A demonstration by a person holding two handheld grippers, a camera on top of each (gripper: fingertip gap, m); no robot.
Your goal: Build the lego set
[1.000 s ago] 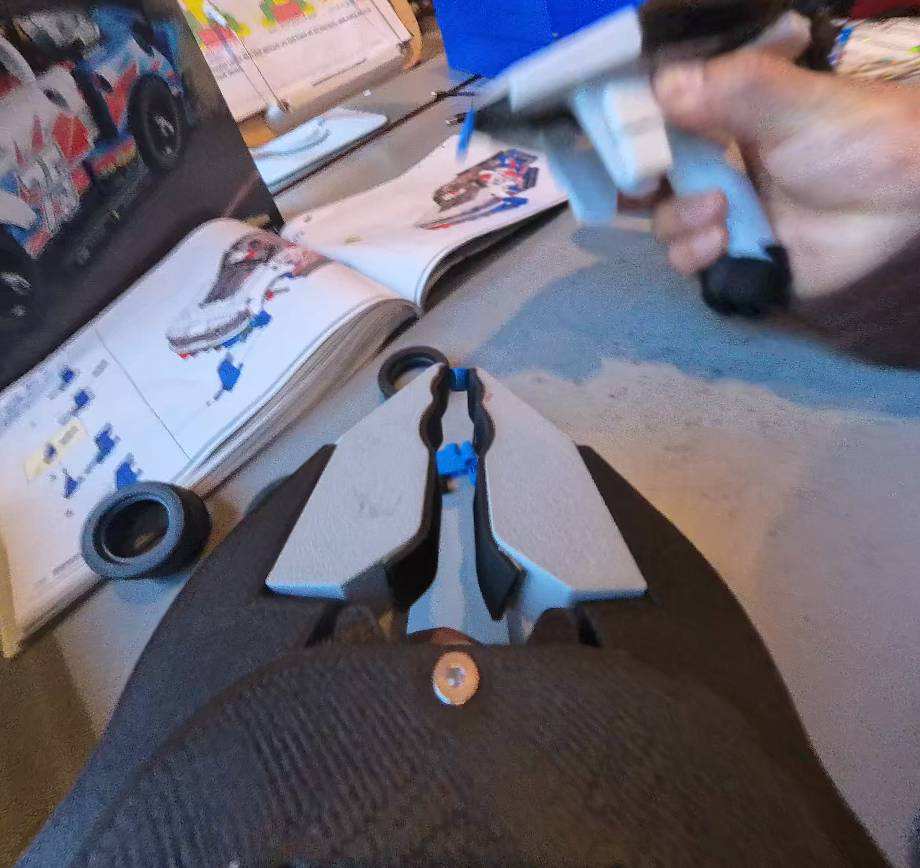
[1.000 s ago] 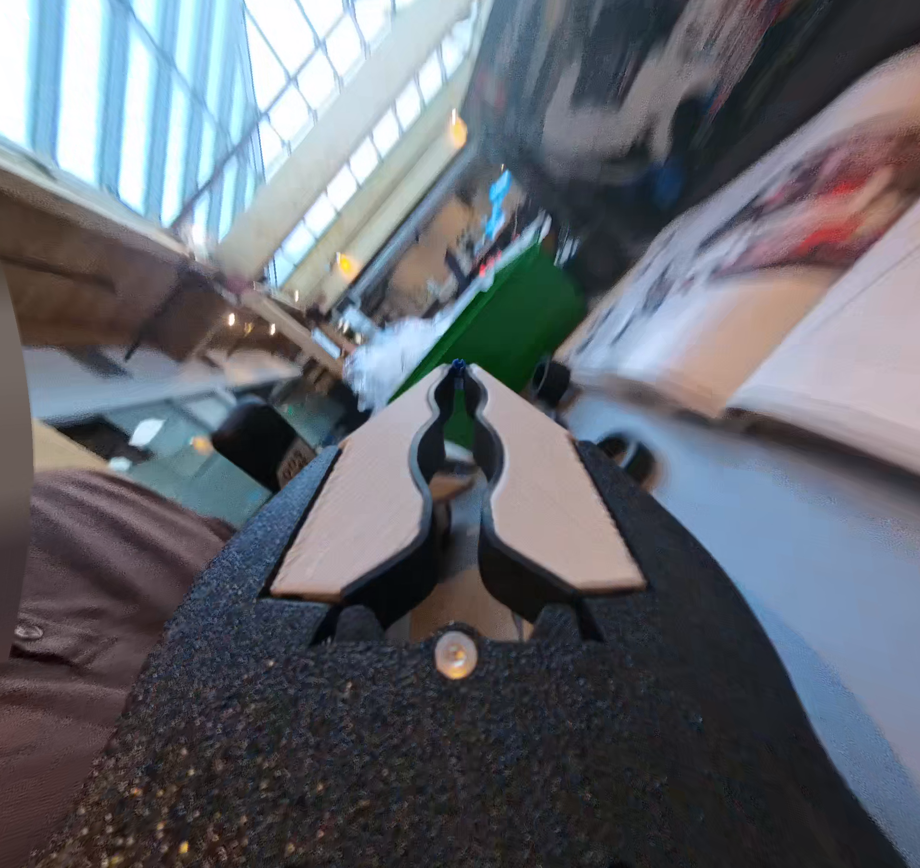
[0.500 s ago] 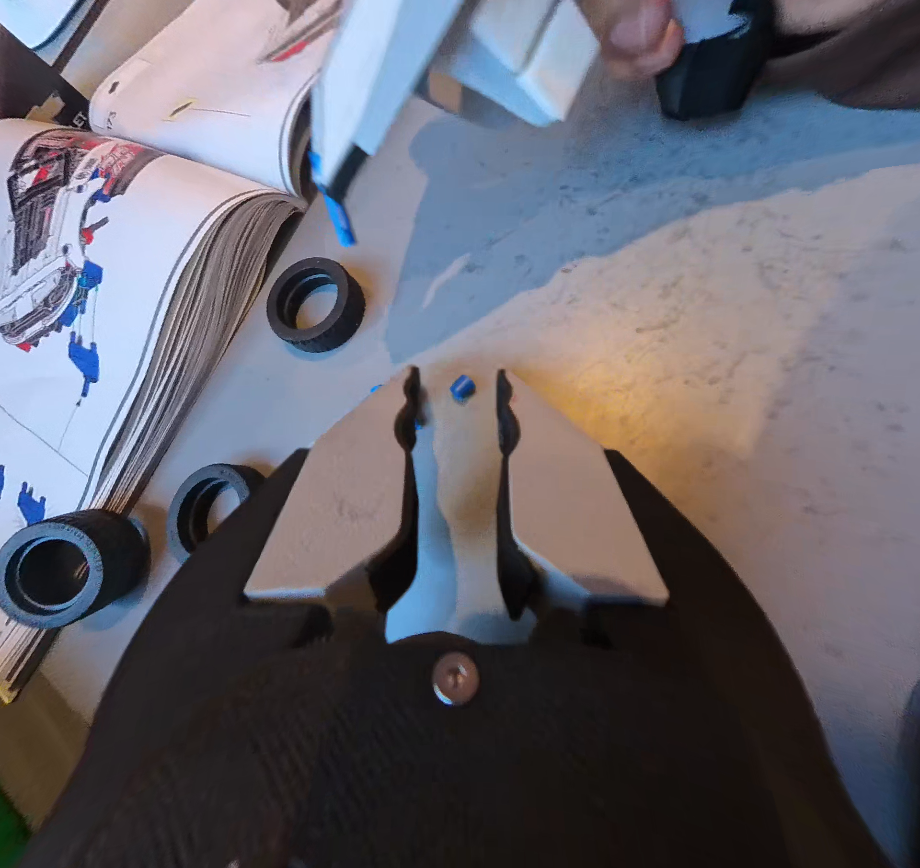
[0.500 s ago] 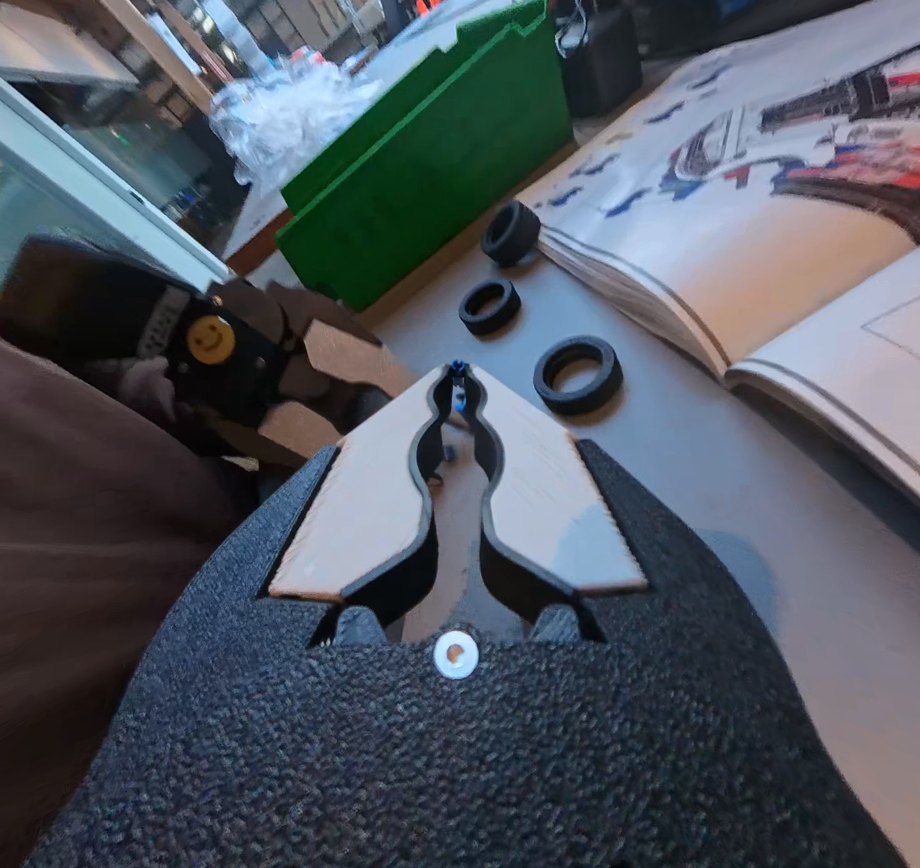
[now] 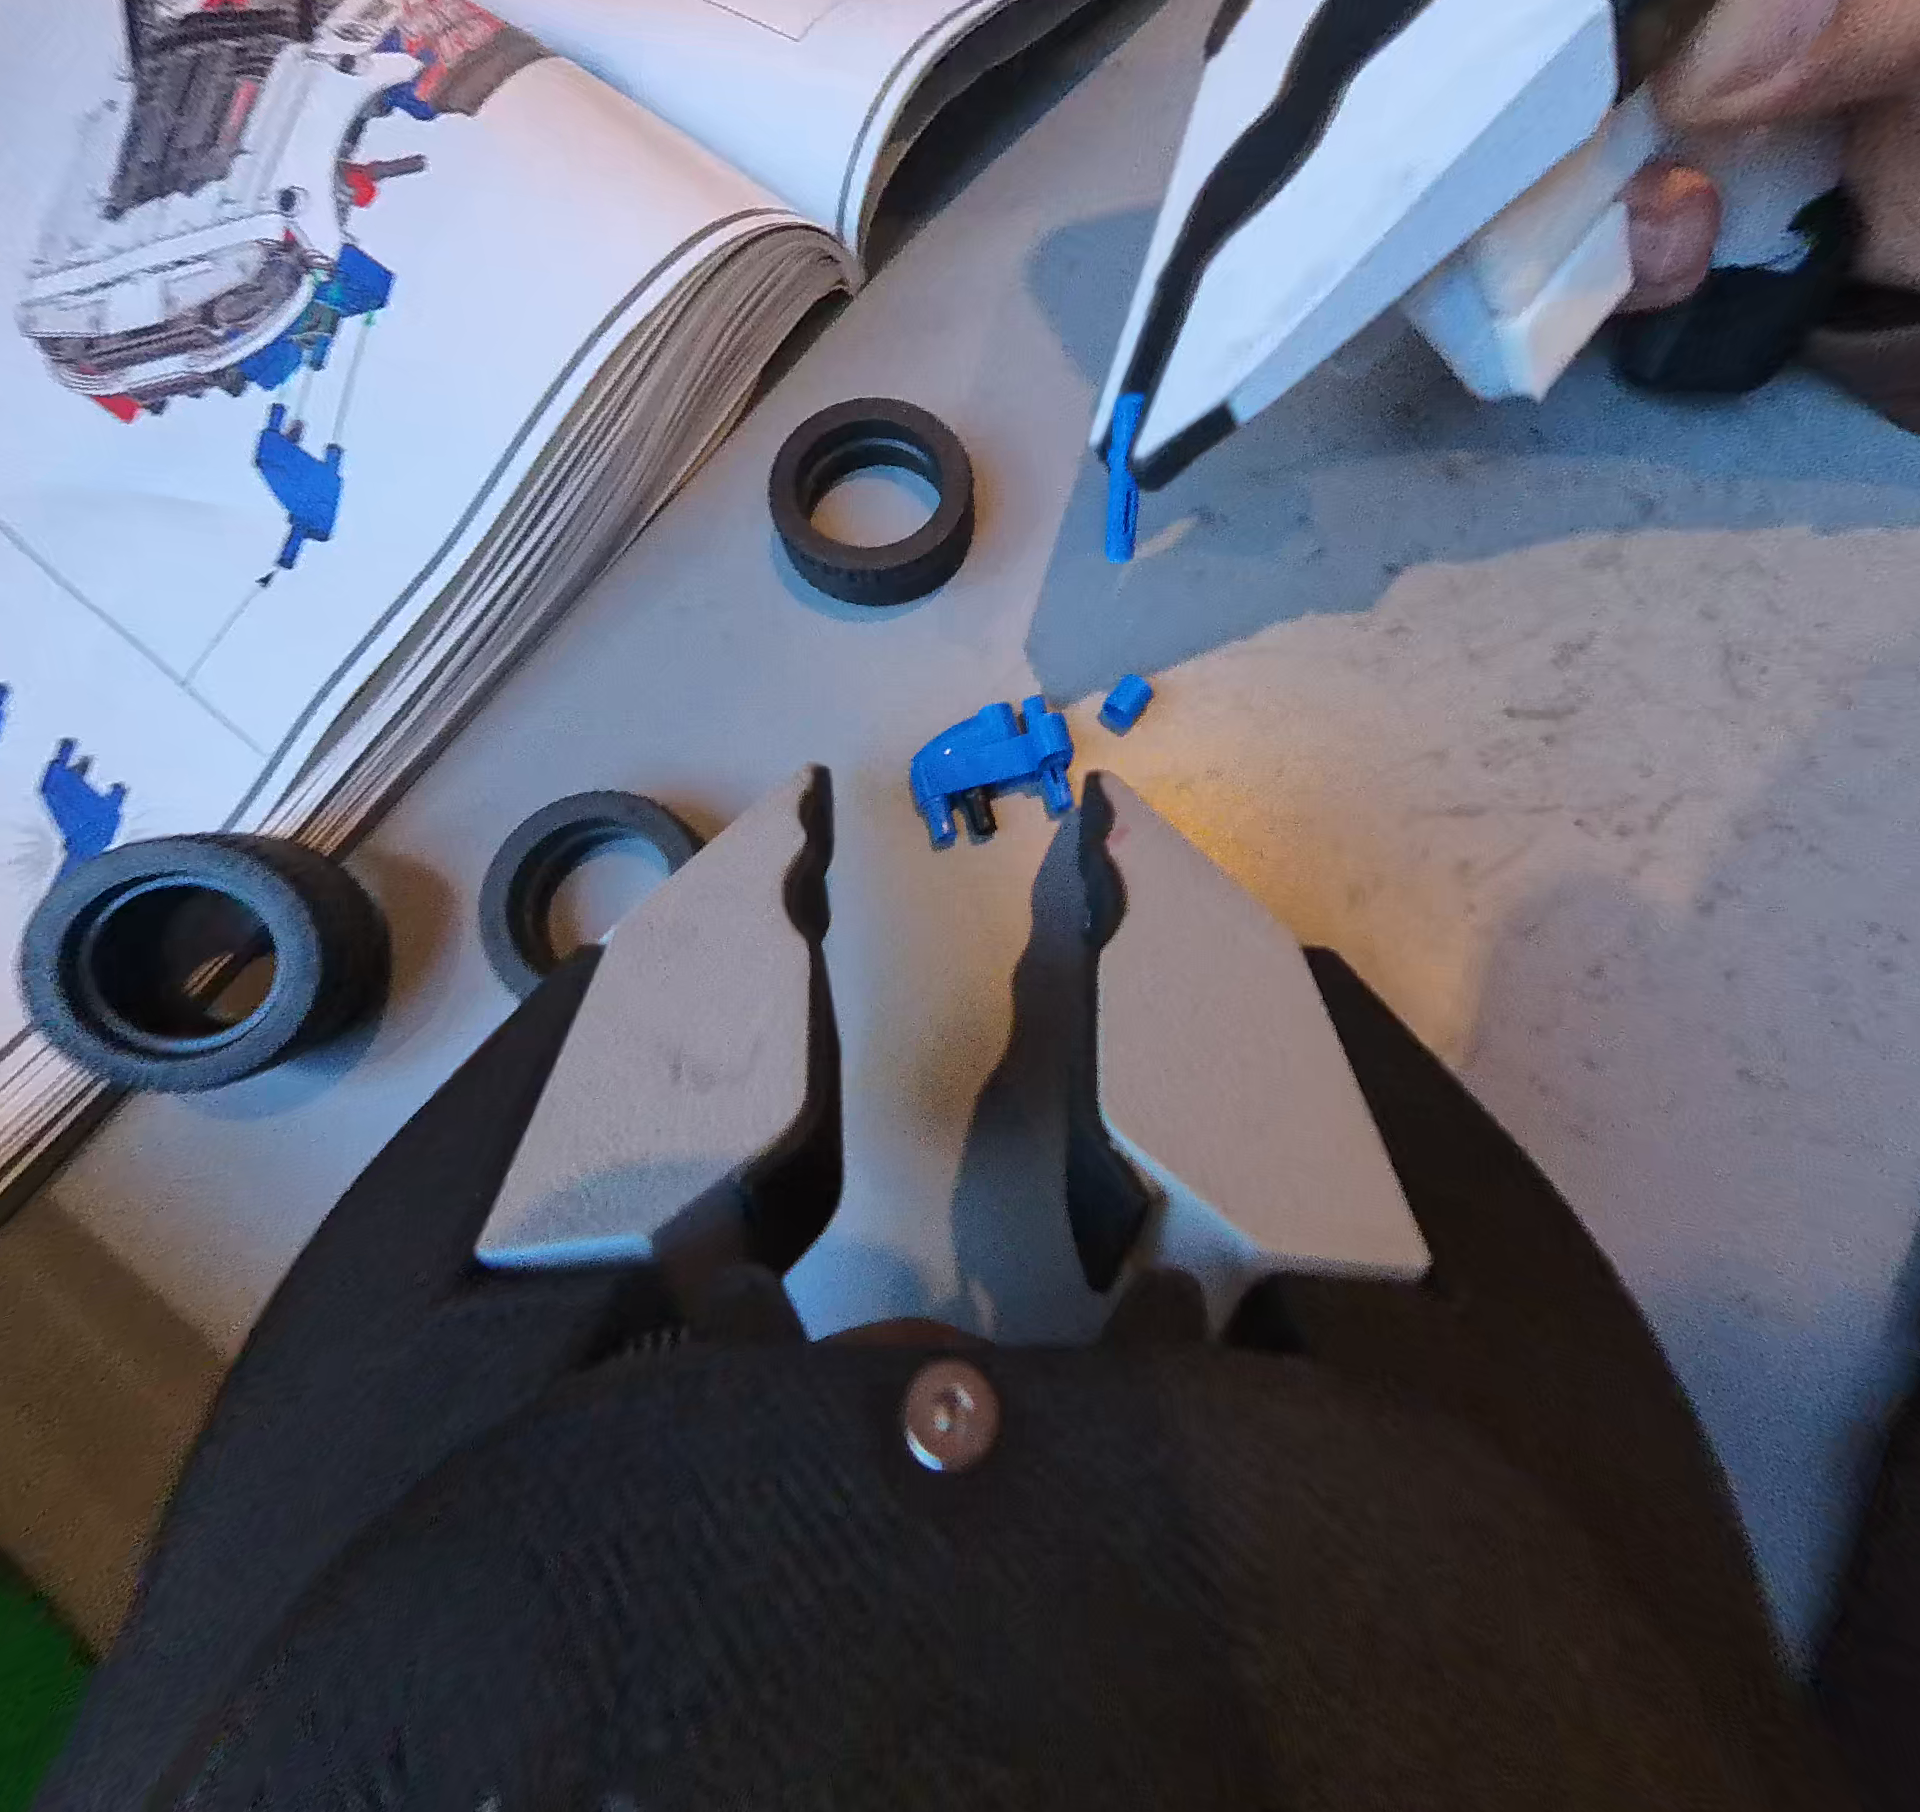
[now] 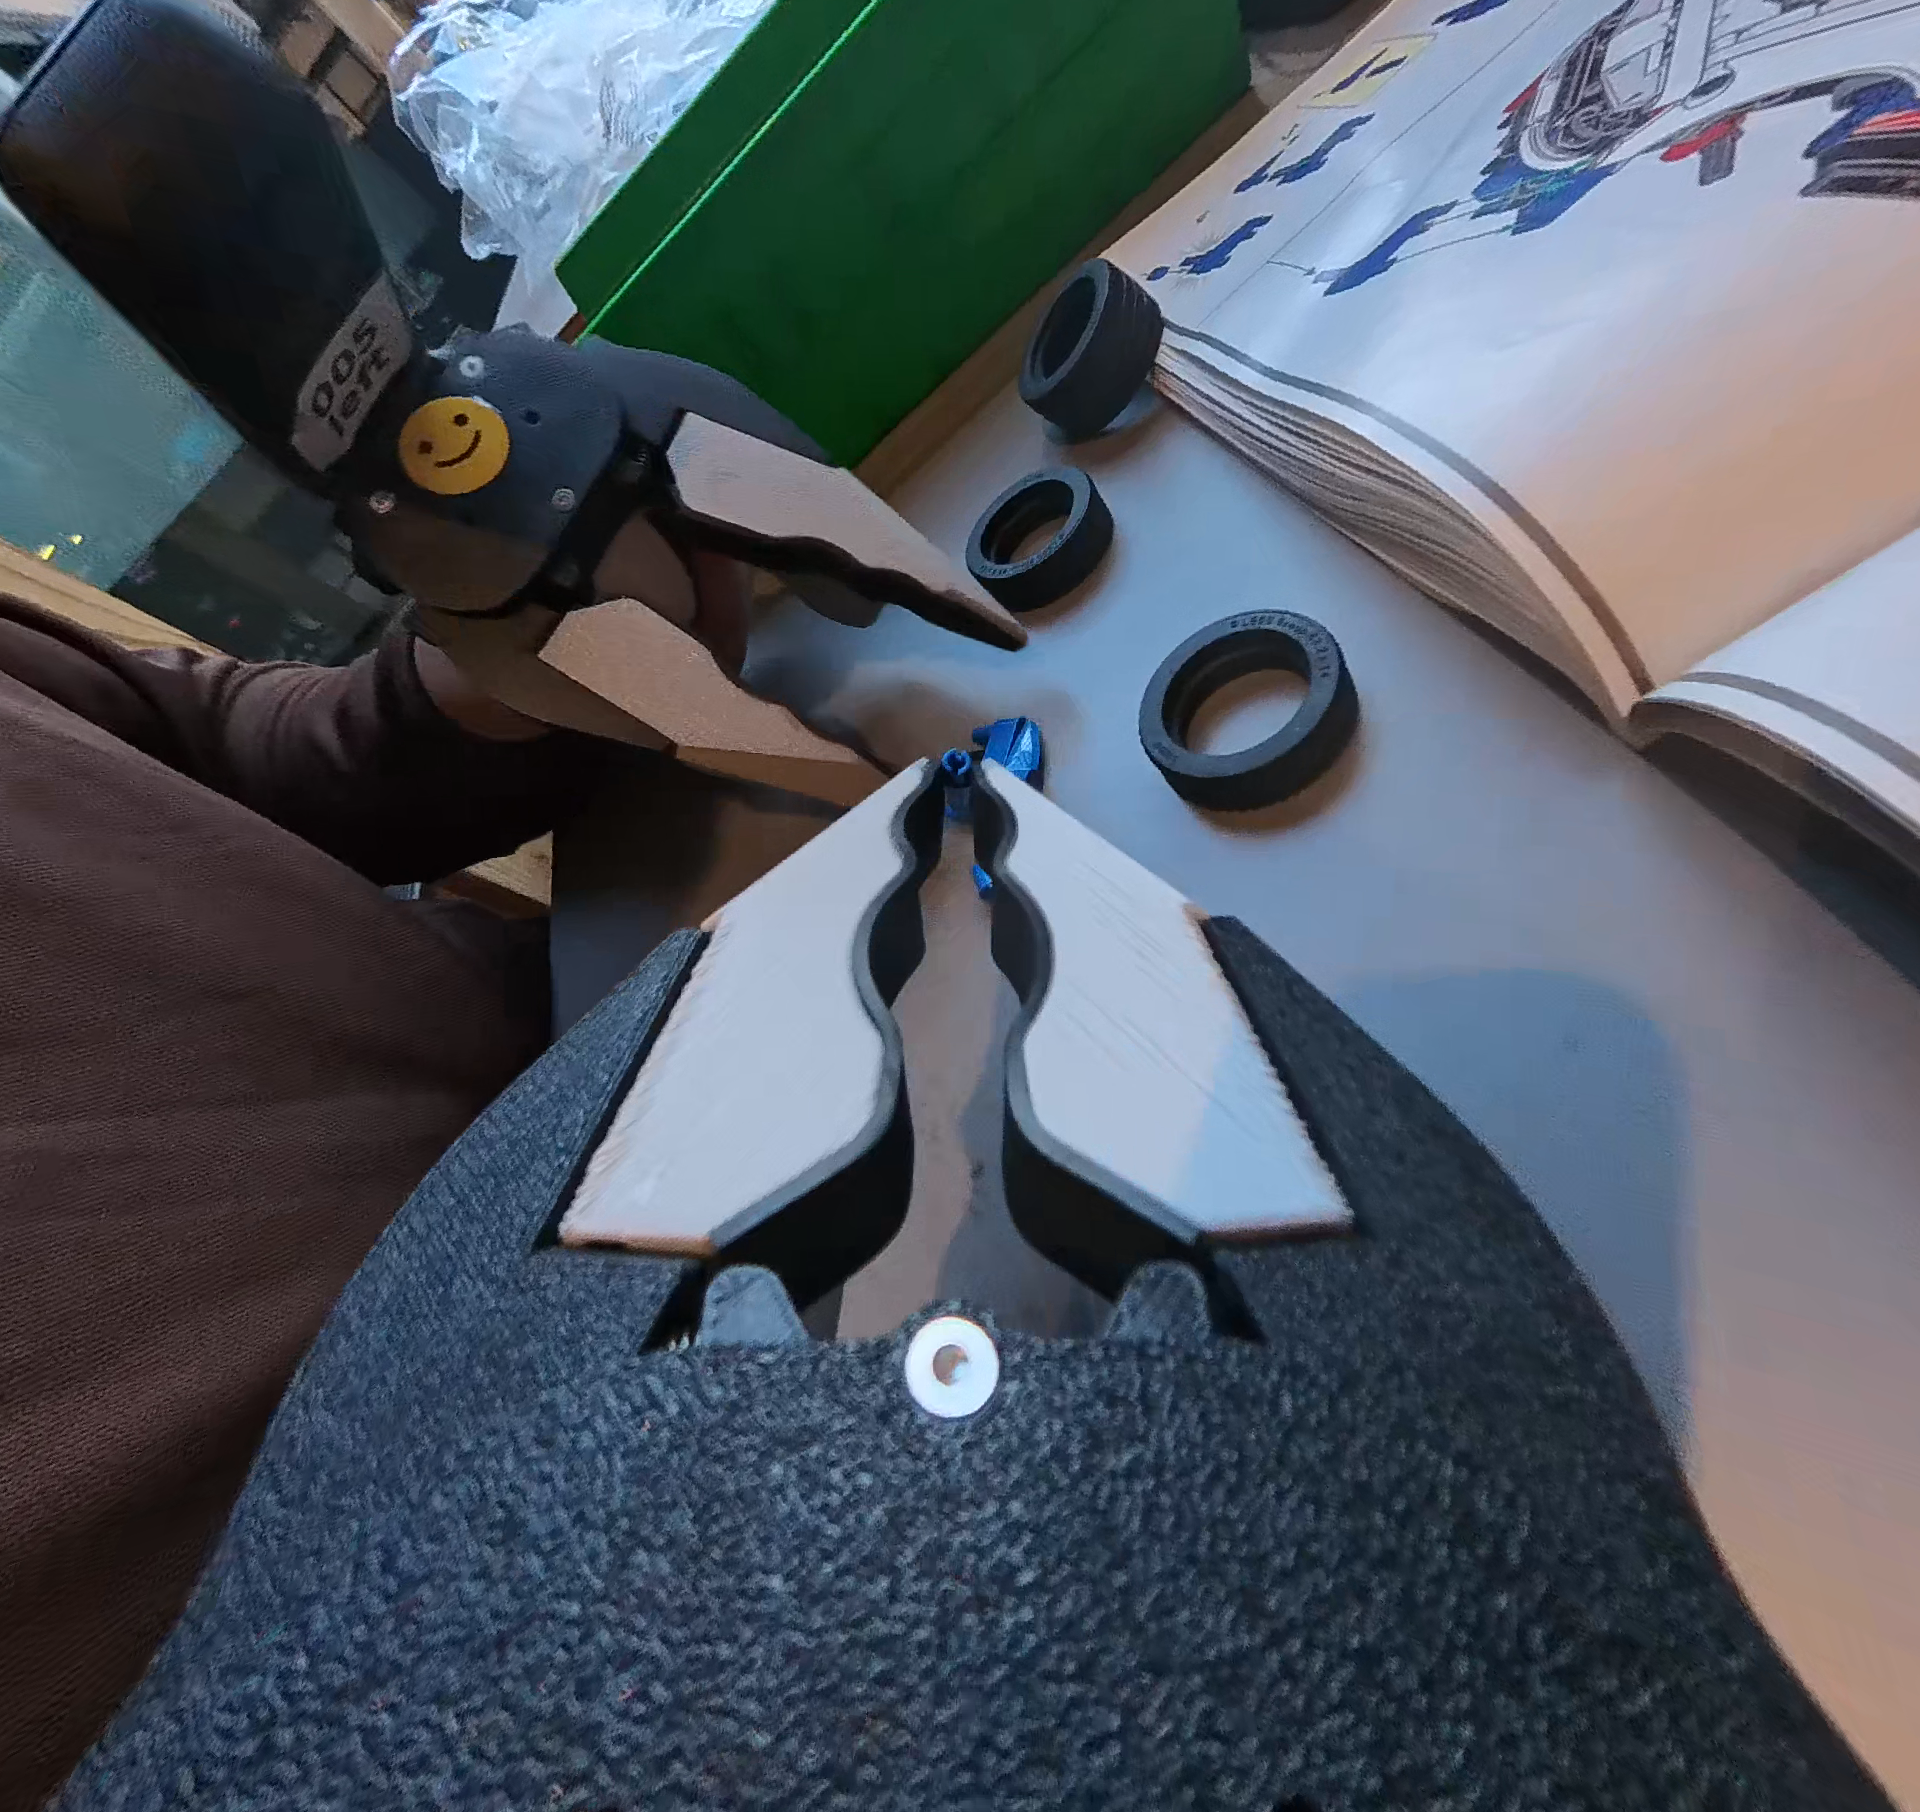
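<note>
My left gripper (image 5: 956,796) is open and empty, low over the grey table. A blue curved Lego piece (image 5: 987,765) lies on the table just ahead of its fingertips, and a tiny blue piece (image 5: 1124,702) lies beside it. My right gripper (image 6: 956,775) is shut on a thin blue pin (image 6: 956,783). In the left wrist view it (image 5: 1138,443) comes in from the upper right, with the pin (image 5: 1122,495) pointing down. The right wrist view shows the left gripper (image 6: 951,697) open around the blue piece (image 6: 1013,744).
Three black tyres (image 5: 873,500) (image 5: 582,879) (image 5: 197,962) lie along the edge of an open instruction booklet (image 5: 468,204). A green box (image 6: 883,152) and clear plastic bags (image 6: 551,69) stand behind. A brown sleeve (image 6: 208,931) is at the left. Tip to tip, the grippers are about 6 cm apart.
My left gripper opened, tilted down to the table and let go of the blue piece, which now lies there. My right gripper swung down close with the blue pin.
</note>
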